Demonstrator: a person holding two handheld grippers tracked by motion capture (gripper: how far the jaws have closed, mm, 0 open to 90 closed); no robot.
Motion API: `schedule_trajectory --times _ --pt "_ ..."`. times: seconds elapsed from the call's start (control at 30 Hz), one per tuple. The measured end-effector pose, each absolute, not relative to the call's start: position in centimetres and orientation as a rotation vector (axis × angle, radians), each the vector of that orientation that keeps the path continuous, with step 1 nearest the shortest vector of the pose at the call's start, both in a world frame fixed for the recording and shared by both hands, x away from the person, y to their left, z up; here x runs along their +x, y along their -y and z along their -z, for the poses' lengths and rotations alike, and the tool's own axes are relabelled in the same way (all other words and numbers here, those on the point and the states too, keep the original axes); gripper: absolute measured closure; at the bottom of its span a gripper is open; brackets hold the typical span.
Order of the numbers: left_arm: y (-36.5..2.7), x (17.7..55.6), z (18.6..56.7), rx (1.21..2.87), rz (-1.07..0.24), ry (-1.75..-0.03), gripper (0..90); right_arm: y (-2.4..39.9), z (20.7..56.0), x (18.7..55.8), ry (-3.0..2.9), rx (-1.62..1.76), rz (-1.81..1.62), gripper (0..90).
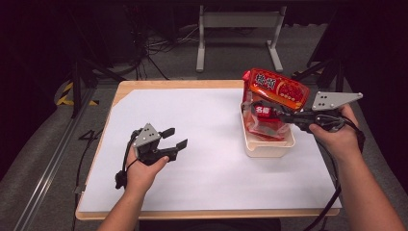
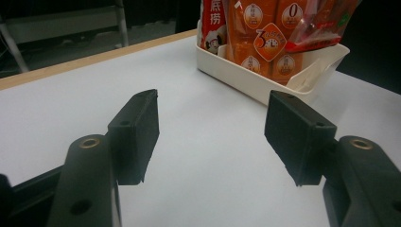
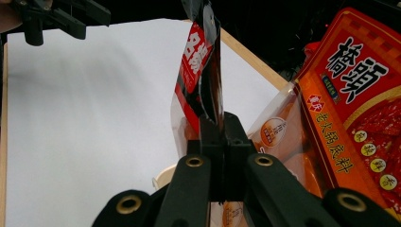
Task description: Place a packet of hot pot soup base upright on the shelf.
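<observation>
— What is the right gripper (image 1: 285,115) doing over there?

— Its jaws are pressed together on the edge of a red and clear sauce packet (image 1: 263,117). In the right gripper view the packet (image 3: 201,71) rises straight out from between the pads, thin edge on, with white characters on its red band.

— Where does that packet sit?

— Right at the jaw tips, standing in a cream plastic bin (image 1: 267,148) that lies just below and ahead of the gripper. Whether its bottom edge touches the bin floor, I cannot tell.

— Anything else in the bin?

— A larger orange hot pot base pouch (image 1: 278,88), leaning just beyond the pinched packet, on the far side of the gripper's tips. In the right gripper view it (image 3: 352,109) stands close to the right of the jaws, with the packet between it and the open sheet.

— And the left gripper (image 1: 174,137)?

— Spread, with nothing between the jaws. It hovers low over the white sheet (image 1: 207,159) covering the wooden table (image 1: 178,84), well apart from the bin. From its own camera the two black pads stand wide, and the bin (image 2: 265,87) with its packets lies ahead and a little to the right of them.

— Do the grippers come near each other?

— No, well apart. The left one (image 3: 56,19) appears far off, beyond the packet, in the right gripper view.
</observation>
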State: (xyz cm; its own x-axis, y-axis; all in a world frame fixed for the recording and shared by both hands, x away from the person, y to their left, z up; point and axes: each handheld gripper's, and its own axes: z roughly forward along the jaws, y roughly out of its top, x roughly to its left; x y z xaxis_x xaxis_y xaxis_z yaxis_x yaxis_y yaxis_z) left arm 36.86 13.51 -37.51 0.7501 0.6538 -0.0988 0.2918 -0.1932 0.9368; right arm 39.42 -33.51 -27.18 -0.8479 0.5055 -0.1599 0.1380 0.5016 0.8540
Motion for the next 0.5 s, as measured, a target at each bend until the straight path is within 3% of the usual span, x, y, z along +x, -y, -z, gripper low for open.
schedule_trajectory --times 0.5 --pt "-13.9 36.9 37.5 1.776 -0.395 -0.753 36.1 33.8 28.4 39.7 -2.454 0.539 -1.300 89.7"
